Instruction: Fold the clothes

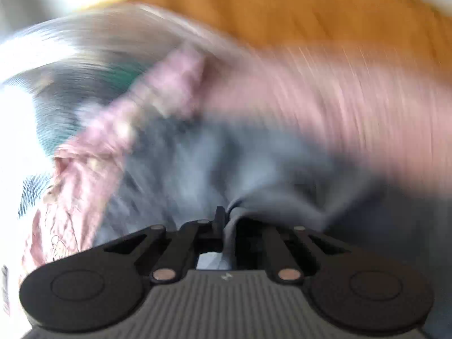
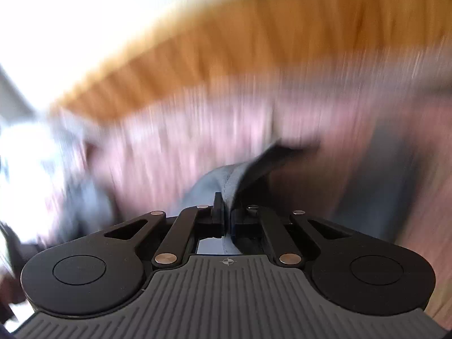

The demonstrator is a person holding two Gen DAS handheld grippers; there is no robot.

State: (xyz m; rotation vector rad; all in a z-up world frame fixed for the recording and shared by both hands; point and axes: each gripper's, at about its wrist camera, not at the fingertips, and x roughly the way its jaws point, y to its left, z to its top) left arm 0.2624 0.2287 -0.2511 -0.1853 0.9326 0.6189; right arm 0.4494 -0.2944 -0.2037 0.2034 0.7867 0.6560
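Left gripper (image 1: 226,217): black two-finger tool on a ribbed grey body, jaws drawn together and clenched on a bunched fold of the grey-blue garment (image 1: 214,158); the cloth puckers into tight creases where it enters the jaws and runs down between the fingers toward the camera. Right gripper (image 2: 225,210): same build, jaws likewise pressed together on a stitched edge of the grey-blue garment (image 2: 226,178), with a flap of that cloth standing up and curling away to the right just beyond the fingertips. Grey-blue garment: plain fabric, spread ahead of the left gripper and lying partly over the pink cloth; in the right wrist view only the gripped hem and a dark blurred band at the right side can be made out. Pink cloth (image 1: 353,90): pale pink, stretched across the wooden surface behind the grey-blue garment; a crumpled pink patterned strip (image 1: 93,147) runs diagonally down the left of the left wrist view. Teal item (image 1: 56,130): a dark green-blue patch at the far left, too blurred to identify. Wooden surface (image 2: 254,42): orange-brown, visible beyond the clothes in both views. Both views carry heavy motion blur, so finer detail of the fabrics cannot be told.
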